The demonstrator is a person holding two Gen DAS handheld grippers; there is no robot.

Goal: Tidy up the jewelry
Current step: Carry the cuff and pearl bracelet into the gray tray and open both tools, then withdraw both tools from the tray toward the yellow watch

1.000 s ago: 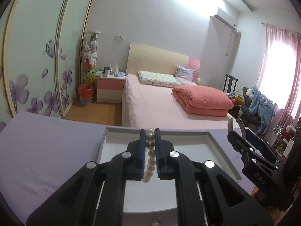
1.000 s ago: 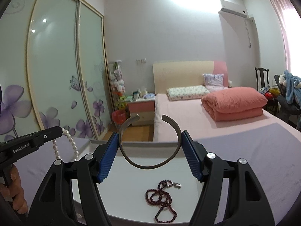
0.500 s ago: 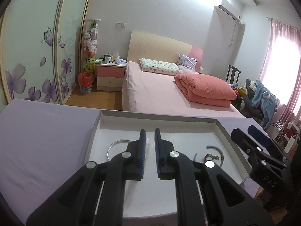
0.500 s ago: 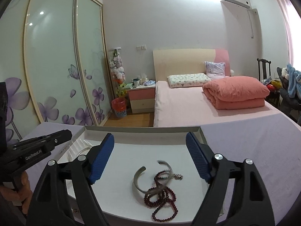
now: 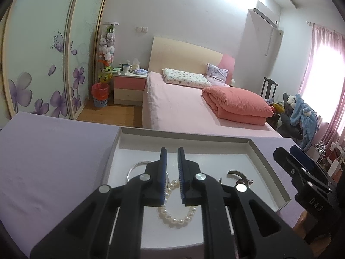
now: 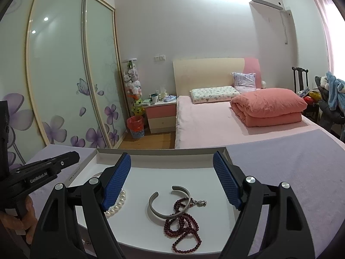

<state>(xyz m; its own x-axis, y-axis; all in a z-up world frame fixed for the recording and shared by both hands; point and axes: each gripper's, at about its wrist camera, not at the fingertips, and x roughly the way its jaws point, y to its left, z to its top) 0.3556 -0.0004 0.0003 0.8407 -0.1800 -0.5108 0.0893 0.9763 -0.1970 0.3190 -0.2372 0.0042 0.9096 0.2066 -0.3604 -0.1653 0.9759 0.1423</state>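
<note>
A white tray point(image 5: 269, 172) point(image 6: 151, 157) lies on the purple table. In it lie a pearl bracelet point(image 5: 176, 218) point(image 6: 117, 205), a thin silver bangle point(image 5: 134, 168), an open metal cuff point(image 6: 166, 207) point(image 5: 237, 173) and a dark red bead string point(image 6: 183, 226). My left gripper point(image 5: 171, 170) hovers over the pearls with a narrow gap between its blue pads, holding nothing. My right gripper point(image 6: 171, 179) is wide open and empty above the cuff and beads. The right gripper shows at the right in the left wrist view point(image 5: 301, 172).
The purple tablecloth point(image 5: 54, 161) surrounds the tray. Beyond the table's far edge are a pink bed point(image 6: 215, 120), a nightstand point(image 6: 160, 116), a red bin point(image 6: 135, 126) and sliding wardrobe doors point(image 6: 64, 75).
One second ago the left gripper held the pearl bracelet and the right held the cuff. Both were let go into the tray, and both grippers have drawn back a little.
</note>
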